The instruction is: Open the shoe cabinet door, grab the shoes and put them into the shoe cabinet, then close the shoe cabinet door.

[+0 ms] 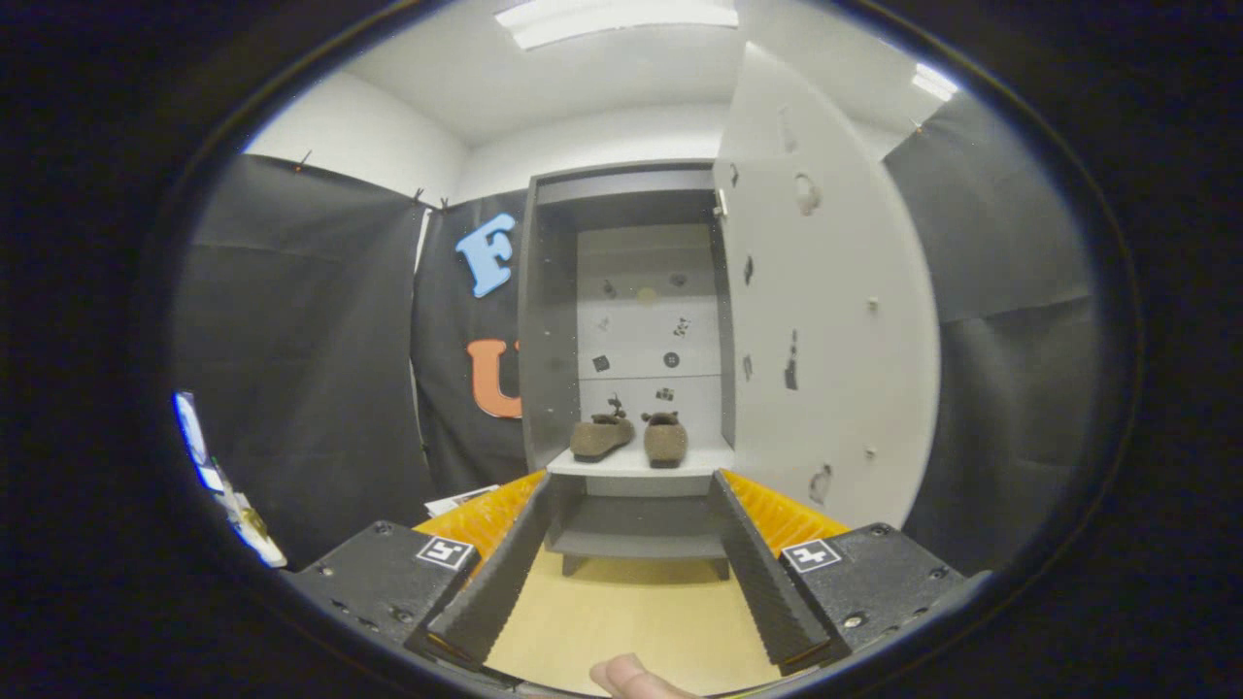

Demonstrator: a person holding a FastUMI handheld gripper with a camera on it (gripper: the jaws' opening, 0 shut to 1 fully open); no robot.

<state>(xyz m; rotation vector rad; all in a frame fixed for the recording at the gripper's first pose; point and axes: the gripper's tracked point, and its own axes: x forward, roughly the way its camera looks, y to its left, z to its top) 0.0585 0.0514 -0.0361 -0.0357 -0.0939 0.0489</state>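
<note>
Already shelved: shoes inside, door open

Straight ahead at twelve o'clock, the shoes [629, 437] sit on the cabinet [550, 320] shelf, beyond the gripper [632, 485], whose fingers stand spread and empty. At two o'clock the door [825, 330] hangs open.

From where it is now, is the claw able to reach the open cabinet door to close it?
Probably yes. The claw is open and empty, the cabinet door swings wide on the right, and only bare floor lies between. Both shoes sit on the shelf, out of the way.
</note>
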